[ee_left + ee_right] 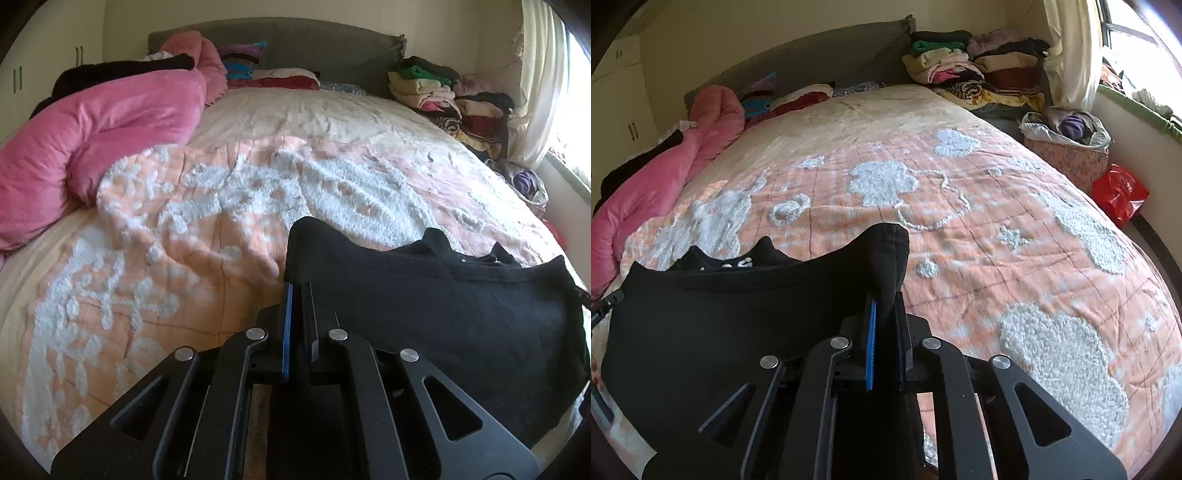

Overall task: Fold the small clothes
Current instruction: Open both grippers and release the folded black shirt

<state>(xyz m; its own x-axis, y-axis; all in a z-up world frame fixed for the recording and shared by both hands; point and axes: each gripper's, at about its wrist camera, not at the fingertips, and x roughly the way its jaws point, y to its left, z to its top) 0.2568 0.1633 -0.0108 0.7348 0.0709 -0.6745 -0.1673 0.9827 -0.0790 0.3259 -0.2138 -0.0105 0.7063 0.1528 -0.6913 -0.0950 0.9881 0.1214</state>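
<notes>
Both grippers, left (pixel 298 291) and right (pixel 884 306), pinch 2 corners of the black garment (pixel 720 314) over the bed (pixel 960 221).

- A home bedroom: a wide bed under a peach quilted bedspread with fluffy white tufted shapes (pixel 960 229) fills both views.
- A grey upholstered headboard (pixel 295 40) stands against the cream wall.
- A puffy pink duvet (pixel 92 133) lies bunched along one side.
- Stacks of folded clothes in mixed colours (pixel 975 74) sit at the far corner (beside a pale curtain (pixel 1071 48) and bright window).
- Cream wardrobe doors with dark handles (pixel 628 110) line one wall.
</notes>
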